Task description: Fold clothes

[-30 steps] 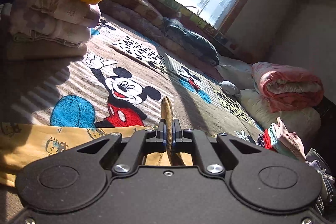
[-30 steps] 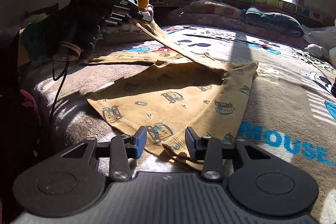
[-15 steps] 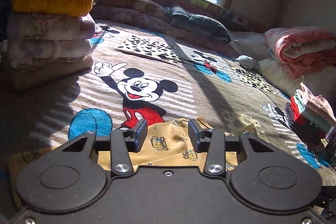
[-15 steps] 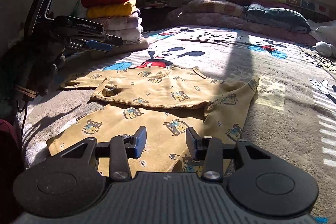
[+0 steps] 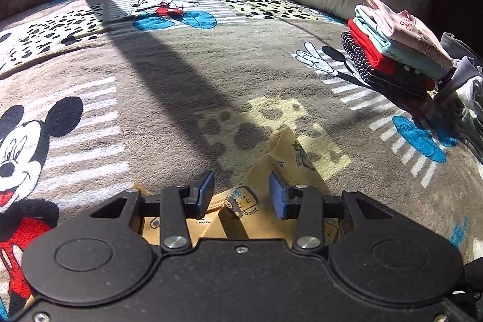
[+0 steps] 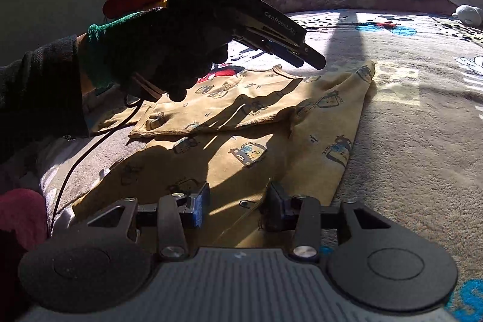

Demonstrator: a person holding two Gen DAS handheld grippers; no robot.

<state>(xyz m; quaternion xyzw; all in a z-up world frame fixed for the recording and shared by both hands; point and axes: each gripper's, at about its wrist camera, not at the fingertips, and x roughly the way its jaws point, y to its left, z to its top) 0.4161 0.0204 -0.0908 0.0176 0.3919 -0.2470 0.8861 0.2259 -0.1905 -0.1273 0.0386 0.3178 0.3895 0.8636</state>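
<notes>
I am holding my left gripper [image 5: 241, 191] wide open above the far part of the shirt [image 6: 271, 122], with nothing between its blue pads [image 5: 204, 192]. Beneath the gap I am seeing yellow cloth printed with little cars, and a pointed corner of it is poking out toward the far right. My right gripper [image 6: 237, 205] is also standing wide open and empty, hovering low over the near edge of the shirt; I cannot tell whether its pads are touching the cloth.

The shirt is lying on the blanket [image 6: 416, 141], its upper part folded down over the lower, a sleeve trailing off to the left. In the right view my left hand [image 6: 169, 56], in a dark glove, is gripping its tool above the fold, throwing a long shadow over the cloth.

The tool bodies are blocking the near strip of the shirt in both views. My arm is hiding most of the sleeve end, and the shaded left side is hard to make out. To the far right a small stack [image 5: 392, 50] of folded clothes is sitting on the blanket, its right end running into a grey heap at the frame edge.
</notes>
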